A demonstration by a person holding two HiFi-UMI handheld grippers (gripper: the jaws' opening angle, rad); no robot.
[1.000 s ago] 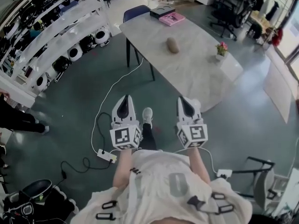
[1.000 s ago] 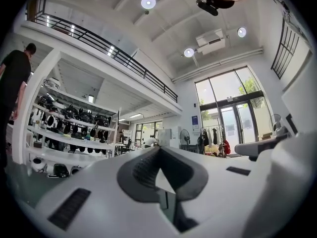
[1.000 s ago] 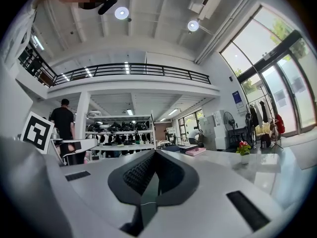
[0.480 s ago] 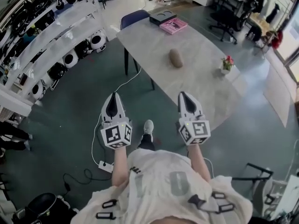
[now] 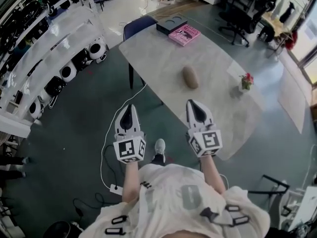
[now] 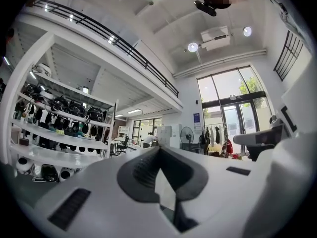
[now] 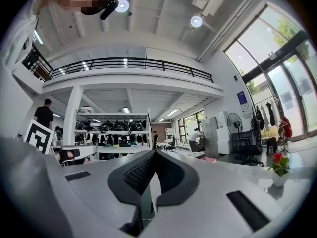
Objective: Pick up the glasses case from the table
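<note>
The glasses case (image 5: 190,77), too small for detail, lies upper centre on the tabletop (image 5: 153,48); below it, left tongs (image 5: 129,107) and right tongs (image 5: 192,103) are clenched, empty.

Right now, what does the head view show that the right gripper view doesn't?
Only the head view: the brown glasses case, the person's white shoe and the white cable on the green floor.
Only the right gripper view: the ceiling lights and the balcony railing.
Both: the right gripper, shut and empty, the grey table, the flower pot and the pink book.
</note>
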